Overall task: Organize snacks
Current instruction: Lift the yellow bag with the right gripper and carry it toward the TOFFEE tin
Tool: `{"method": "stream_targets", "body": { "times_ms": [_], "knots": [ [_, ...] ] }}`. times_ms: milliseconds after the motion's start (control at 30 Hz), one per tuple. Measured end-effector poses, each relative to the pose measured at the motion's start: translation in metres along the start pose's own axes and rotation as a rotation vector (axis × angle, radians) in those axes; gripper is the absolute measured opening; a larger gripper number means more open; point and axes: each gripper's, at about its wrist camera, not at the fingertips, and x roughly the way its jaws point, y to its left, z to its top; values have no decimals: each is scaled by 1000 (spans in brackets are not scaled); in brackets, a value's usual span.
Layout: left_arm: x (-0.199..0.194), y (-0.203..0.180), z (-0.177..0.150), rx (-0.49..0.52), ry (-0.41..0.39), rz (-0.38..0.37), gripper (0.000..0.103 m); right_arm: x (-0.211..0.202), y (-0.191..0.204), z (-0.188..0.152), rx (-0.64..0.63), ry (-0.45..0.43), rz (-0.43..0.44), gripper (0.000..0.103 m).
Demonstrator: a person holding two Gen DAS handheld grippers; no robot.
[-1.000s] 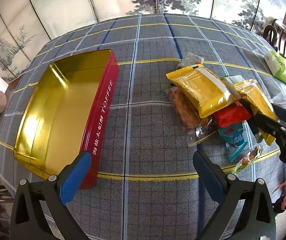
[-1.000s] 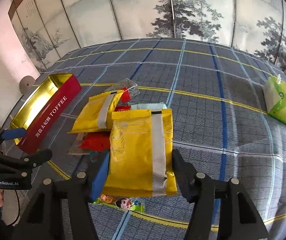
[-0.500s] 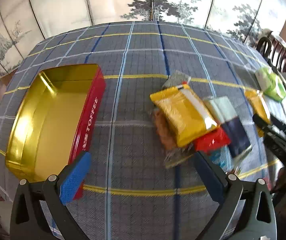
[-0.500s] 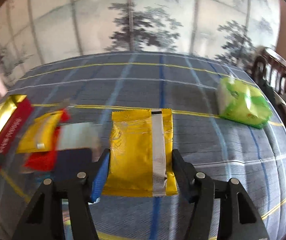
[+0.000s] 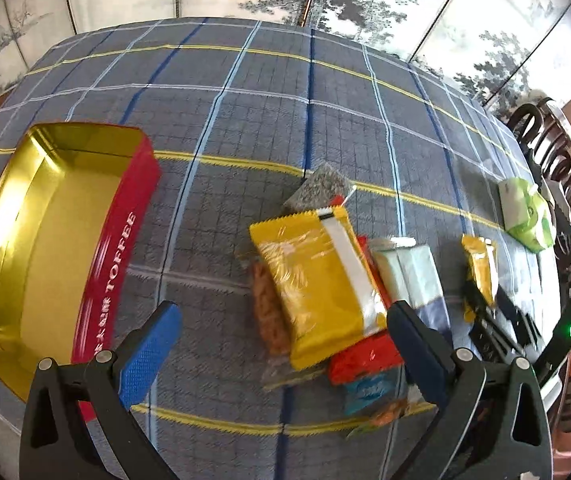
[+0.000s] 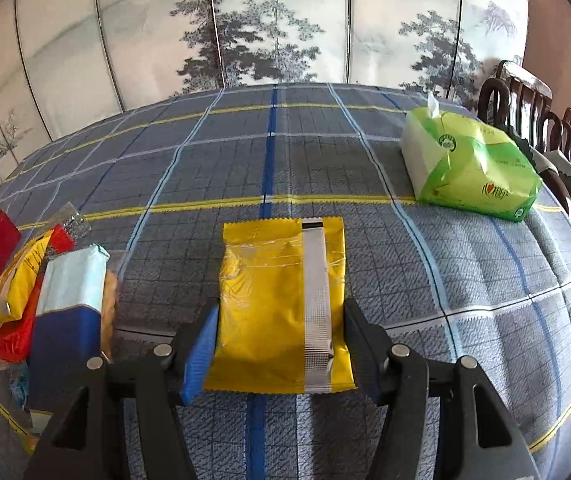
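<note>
Plaid tablecloth [image 6: 465,280] carries the pile. Right gripper [image 6: 277,344] clamps a yellow packet [image 6: 281,300] mid-table, by its near side edges; likely light, crinkly, slippery. Left gripper [image 5: 281,340] hangs spread apart beside the toffee tin [image 5: 117,264].

"TOFFEE" in white on red tin side [image 5: 115,264], Chinese characters beside it unreadable

left tongs [image 5: 281,340] are spread wide over the plaid-covered bench [image 5: 245,120], nothing between them. open toffee tin [image 5: 49,248] sits on the left, snack pile [image 5: 325,292] to its right. right tongs [image 5: 485,304] are clamped on a yellow packet [image 5: 481,268], near the green tissue pack [image 5: 527,214].
</note>
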Motion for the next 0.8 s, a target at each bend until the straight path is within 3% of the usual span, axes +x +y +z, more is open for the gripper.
{"method": "stream_targets", "body": {
  "times_ms": [167,267,500,567,800],
  "knots": [
    [16,-9,11,-31,26,63,102,2,-1,0,2,4,8,61],
    [24,-14,14,-40,39,63,102,3,2,0,-7,6,2,61],
    [42,-26,14,-7,59,108,99,4,10,-2,-37,14,-18,63],
    [44,-23,12,-13,69,94,85,4,12,-1,-39,14,-17,63],
    [35,-17,5,25,59,39,62,5,14,-1,-42,14,-18,63]
  ]
}}
